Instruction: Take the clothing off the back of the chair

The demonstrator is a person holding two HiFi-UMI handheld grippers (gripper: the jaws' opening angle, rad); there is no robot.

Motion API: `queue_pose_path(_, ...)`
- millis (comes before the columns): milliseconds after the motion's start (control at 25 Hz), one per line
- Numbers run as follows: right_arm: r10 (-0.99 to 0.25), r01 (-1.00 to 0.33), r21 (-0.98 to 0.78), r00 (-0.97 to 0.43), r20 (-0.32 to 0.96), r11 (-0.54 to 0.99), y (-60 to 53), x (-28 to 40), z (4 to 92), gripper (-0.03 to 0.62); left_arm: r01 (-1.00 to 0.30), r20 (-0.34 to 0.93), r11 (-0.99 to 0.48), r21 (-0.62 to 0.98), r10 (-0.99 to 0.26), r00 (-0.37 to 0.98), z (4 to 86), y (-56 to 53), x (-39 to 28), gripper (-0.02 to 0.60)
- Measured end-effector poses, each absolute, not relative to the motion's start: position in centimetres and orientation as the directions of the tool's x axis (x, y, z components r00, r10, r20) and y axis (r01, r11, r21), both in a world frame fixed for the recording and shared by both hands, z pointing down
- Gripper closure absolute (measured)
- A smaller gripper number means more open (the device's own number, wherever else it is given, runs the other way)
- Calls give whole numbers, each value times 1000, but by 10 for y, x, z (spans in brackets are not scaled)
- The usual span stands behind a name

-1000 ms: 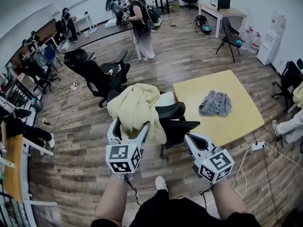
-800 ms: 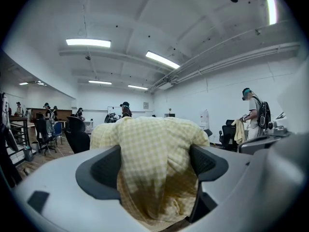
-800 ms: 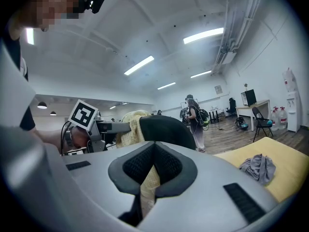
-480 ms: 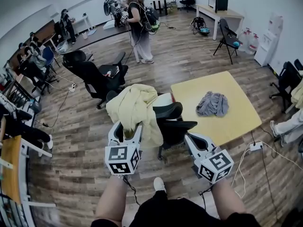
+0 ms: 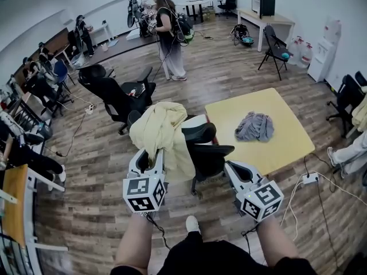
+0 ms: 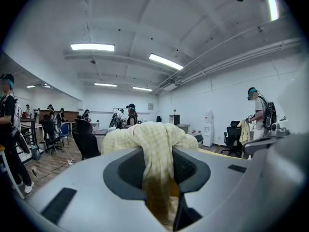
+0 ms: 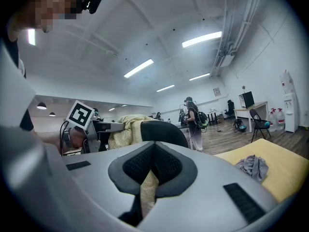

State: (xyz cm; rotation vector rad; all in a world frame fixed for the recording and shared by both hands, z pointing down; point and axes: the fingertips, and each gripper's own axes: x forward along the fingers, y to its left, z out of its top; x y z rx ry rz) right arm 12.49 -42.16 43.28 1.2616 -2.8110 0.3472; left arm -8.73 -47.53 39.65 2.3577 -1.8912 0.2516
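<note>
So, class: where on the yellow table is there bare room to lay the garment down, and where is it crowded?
Yellow table: bare along the near edge, between the grey cloth and the front corner, and along the far edge behind the cloth. Crowded at its left side, where the black chair carrying the yellow garment stands beside it.

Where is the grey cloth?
In the head view, the grey cloth lies on the yellow table, right of the black chair draped with yellow clothing.
</note>
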Motion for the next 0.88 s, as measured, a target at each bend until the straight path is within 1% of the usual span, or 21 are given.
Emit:
queue_pose_path(440, -692, -695, -183, -716, 94, 695, -386, 132, 422, 582, -986, 93, -165, -36, -983, 161, 352, -415, -79, 443)
queue_pose_path(880, -638, -646, -186, -763, 109, 741, -332, 133, 420, 582, -997, 52, -70, -20, -996, 69, 339, -329, -84, 443)
